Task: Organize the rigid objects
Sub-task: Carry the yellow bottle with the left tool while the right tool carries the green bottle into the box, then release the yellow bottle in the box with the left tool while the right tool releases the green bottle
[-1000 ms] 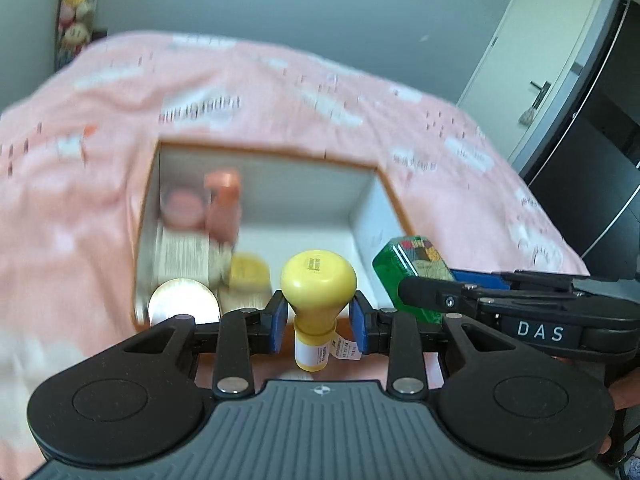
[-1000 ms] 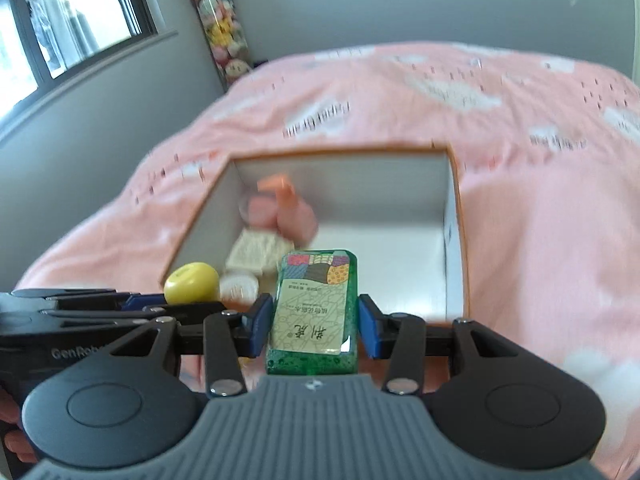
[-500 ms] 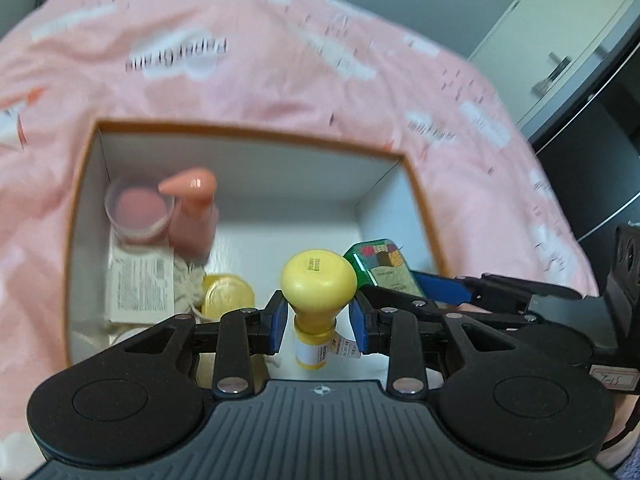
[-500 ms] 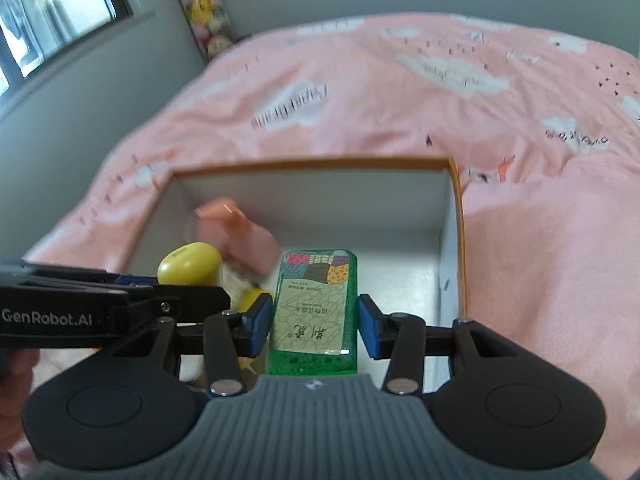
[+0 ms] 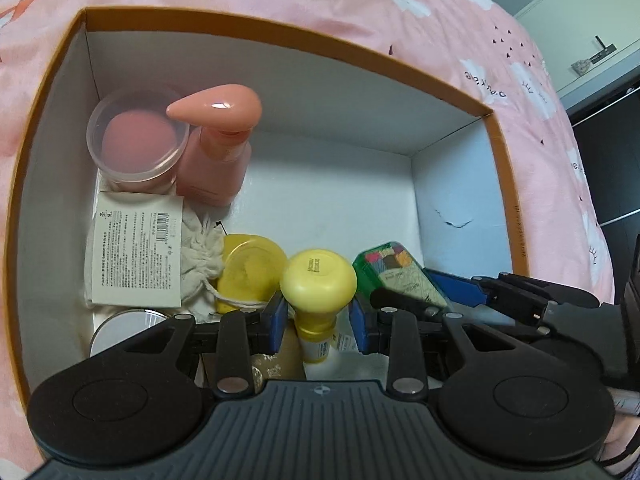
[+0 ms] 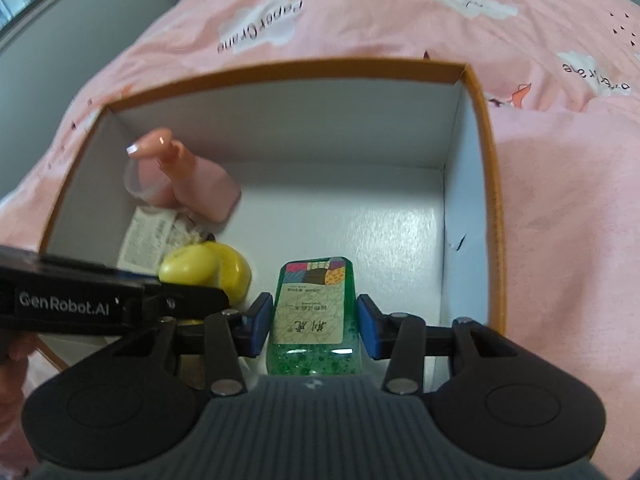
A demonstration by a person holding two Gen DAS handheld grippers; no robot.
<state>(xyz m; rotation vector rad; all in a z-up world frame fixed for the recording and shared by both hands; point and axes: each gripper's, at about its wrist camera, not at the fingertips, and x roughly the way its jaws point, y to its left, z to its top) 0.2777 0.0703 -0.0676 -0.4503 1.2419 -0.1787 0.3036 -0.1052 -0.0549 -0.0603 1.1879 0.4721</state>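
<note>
My left gripper (image 5: 318,324) is shut on a small bottle with a round yellow cap (image 5: 318,280), held over the near part of an open cardboard box (image 5: 280,32). My right gripper (image 6: 314,322) is shut on a green patterned bottle (image 6: 312,312), also inside the box's mouth, just right of the left one. In the left wrist view the green bottle (image 5: 394,270) shows beside the yellow cap. In the right wrist view the yellow cap (image 6: 188,266) sits behind the left gripper's arm.
The box (image 6: 490,184) lies on a pink bedspread (image 6: 560,200). Along its left side stand a pink pump bottle (image 5: 218,152), a clear pink jar (image 5: 138,142), a labelled cloth pouch (image 5: 136,256), a yellow-lidded jar (image 5: 250,266) and a white round lid (image 5: 120,326). The box's right half has bare white floor (image 6: 360,224).
Both grippers have come down and forward over the box with their bottles still held. The view has tipped downward, so the box now fills both frames.
</note>
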